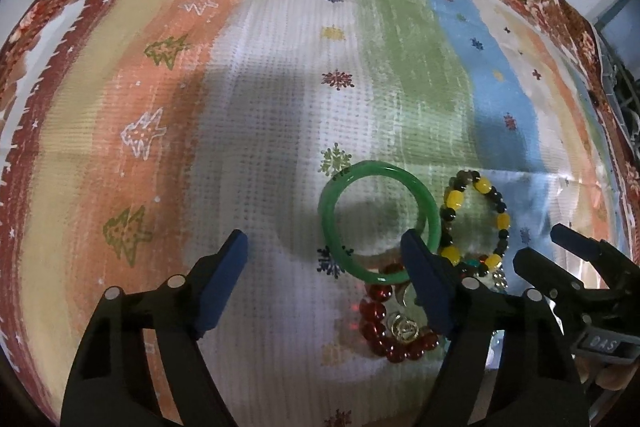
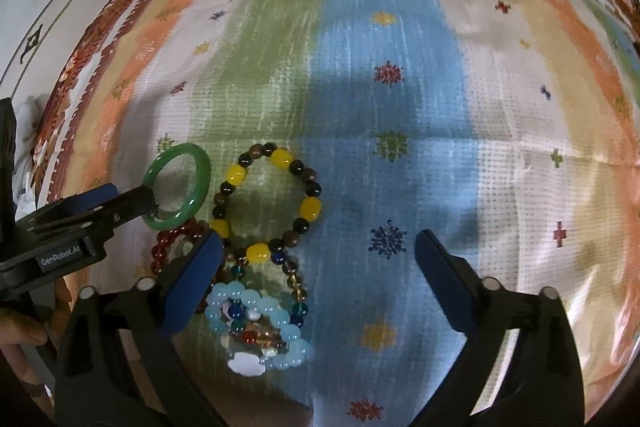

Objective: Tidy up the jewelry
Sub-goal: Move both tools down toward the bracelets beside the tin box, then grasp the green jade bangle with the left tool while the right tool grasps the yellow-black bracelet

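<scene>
Sorting the pile is at its start, by our judgement: the pieces lie bunched together on the striped woven cloth (image 2: 392,39), and nothing is lifted yet. We take the smooth green jade-like bangle (image 1: 380,223) as our landmark.

The bracelet of yellow and dark round beads (image 2: 268,199) lies just beside the bangle, on its right. The string of dark red beads (image 1: 384,327) lies on the near side of the bangle, partly tucked under its rim. The pale blue bead bracelet (image 2: 264,323) lies nearer still, past the yellow one, over a heap of small mixed beads.

Our left gripper (image 1: 324,279) has its fingers spread wide and holds nothing. Its right finger (image 1: 424,279) stands at the near right rim of the bangle; whether it touches the rim, we cannot tell. Our right gripper (image 2: 316,287) is likewise spread wide and empty, with its left finger (image 2: 192,287) over the red string, just near of the bangle.

The next move likely calls for one finger inside the bangle, the other outside, then a close on the rim. The polished surface may slip.
</scene>
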